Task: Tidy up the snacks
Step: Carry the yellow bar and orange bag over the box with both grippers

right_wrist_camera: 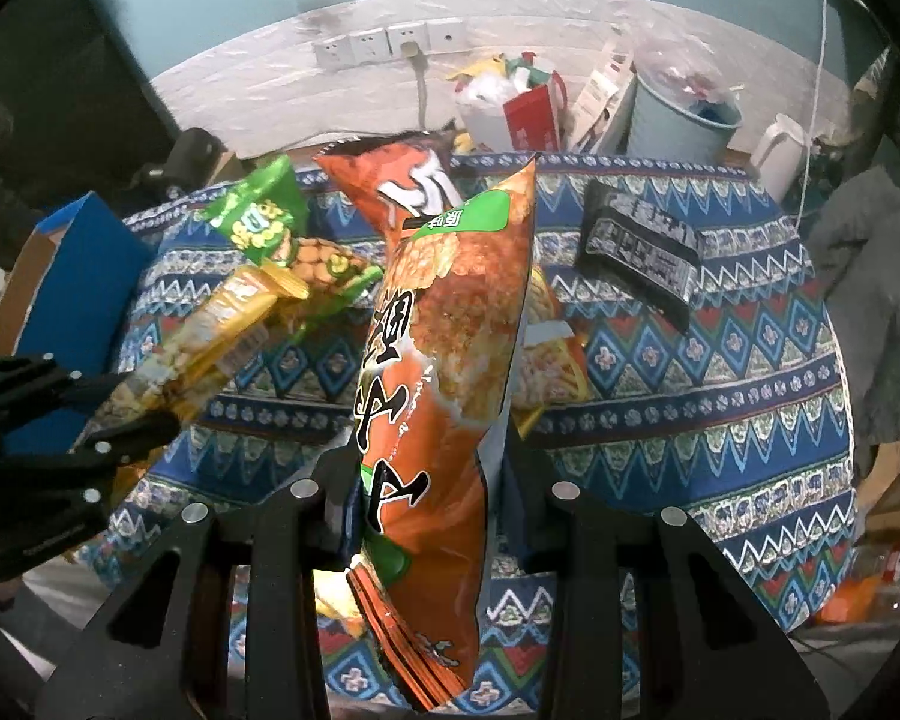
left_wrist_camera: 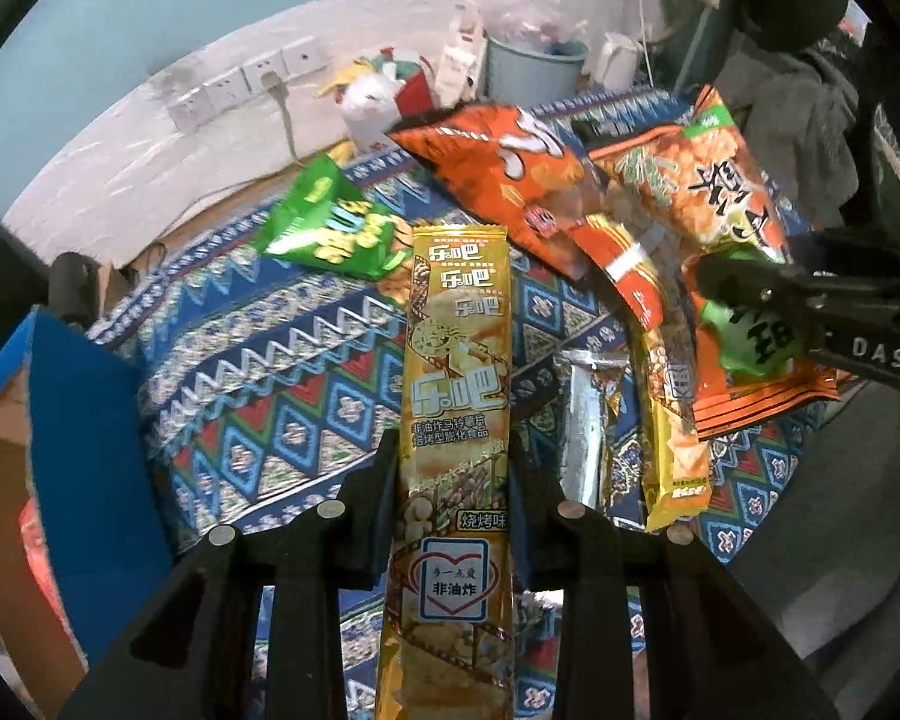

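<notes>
Left hand-held gripper [left_wrist_camera: 453, 480] clamped on a long yellow potato chip pack [left_wrist_camera: 456, 420], held lengthwise over the patterned counter [left_wrist_camera: 258, 384]. Right hand-held gripper [right_wrist_camera: 426, 480] clamped on an orange rice-cracker bag [right_wrist_camera: 450, 360] with a green corner, held upright above the counter.

Left view only: silver-backed packet [left_wrist_camera: 588, 420] and a slim yellow-orange pack [left_wrist_camera: 672, 420] lying on the cloth under the lifted bag; it also shows the right gripper's fingers from the side, pinching that bag.

Right view only: black printed pack [right_wrist_camera: 642, 246] lying apart at far right of the counter; white kettle [right_wrist_camera: 780, 156] beyond.

Both views: green pea-snack bag [left_wrist_camera: 330, 222] and big orange chip bag [left_wrist_camera: 510, 174] at the back, blue box [right_wrist_camera: 72, 282] at left edge, blue-grey bin [right_wrist_camera: 678, 114] by the wall.
</notes>
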`<state>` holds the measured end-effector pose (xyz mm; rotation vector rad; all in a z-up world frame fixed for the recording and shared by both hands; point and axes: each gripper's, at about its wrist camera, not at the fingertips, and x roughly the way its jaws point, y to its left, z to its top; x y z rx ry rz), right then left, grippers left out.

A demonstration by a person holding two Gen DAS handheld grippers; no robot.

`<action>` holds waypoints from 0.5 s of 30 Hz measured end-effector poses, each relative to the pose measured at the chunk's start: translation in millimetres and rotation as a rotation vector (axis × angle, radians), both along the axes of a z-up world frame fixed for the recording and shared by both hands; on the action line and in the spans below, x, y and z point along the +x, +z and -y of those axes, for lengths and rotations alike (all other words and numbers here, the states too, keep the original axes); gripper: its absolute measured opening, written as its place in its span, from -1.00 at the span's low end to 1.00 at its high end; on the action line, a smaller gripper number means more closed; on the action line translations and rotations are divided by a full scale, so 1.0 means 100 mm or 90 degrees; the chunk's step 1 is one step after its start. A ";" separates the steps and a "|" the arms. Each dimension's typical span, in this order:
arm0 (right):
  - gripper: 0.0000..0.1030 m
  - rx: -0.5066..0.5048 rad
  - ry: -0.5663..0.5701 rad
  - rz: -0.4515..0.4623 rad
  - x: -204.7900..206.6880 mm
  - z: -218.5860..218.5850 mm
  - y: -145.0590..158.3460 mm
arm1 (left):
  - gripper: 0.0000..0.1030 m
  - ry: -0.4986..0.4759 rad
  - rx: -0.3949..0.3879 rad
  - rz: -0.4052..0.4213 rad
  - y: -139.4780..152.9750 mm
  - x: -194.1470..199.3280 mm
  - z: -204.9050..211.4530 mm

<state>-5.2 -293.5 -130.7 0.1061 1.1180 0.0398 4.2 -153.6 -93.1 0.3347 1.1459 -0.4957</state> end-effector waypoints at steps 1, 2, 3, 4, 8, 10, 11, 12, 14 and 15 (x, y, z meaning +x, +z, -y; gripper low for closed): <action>-0.32 -0.003 0.003 0.003 0.01 -0.04 0.02 | -0.39 0.004 -0.001 0.007 0.05 -0.04 0.01; -0.32 -0.005 0.006 0.005 0.02 -0.06 0.04 | -0.39 0.008 0.000 0.014 0.07 -0.04 0.01; -0.32 -0.006 0.007 0.006 0.02 -0.08 0.05 | -0.39 0.012 -0.001 0.018 0.06 -0.04 0.00; -0.32 -0.007 0.011 0.008 0.03 -0.11 0.07 | -0.39 0.018 -0.003 0.026 0.11 -0.05 -0.05; -0.32 -0.009 0.024 0.017 0.06 -0.23 0.13 | -0.39 0.043 -0.014 0.035 0.19 0.00 -0.21; -0.32 -0.010 0.030 0.023 0.07 -0.30 0.18 | -0.39 0.054 -0.018 0.040 0.22 0.02 -0.27; -0.32 -0.011 0.034 0.025 0.08 -0.33 0.20 | -0.39 0.060 -0.020 0.044 0.26 0.01 -0.32; -0.32 -0.011 0.037 0.028 0.10 -0.37 0.22 | -0.39 0.064 -0.021 0.047 0.27 0.02 -0.35; -0.32 -0.011 0.045 0.033 0.11 -0.44 0.27 | -0.39 0.073 -0.026 0.051 0.29 0.04 -0.42; -0.32 -0.010 0.050 0.035 0.12 -0.49 0.29 | -0.39 0.077 -0.028 0.053 0.31 0.05 -0.45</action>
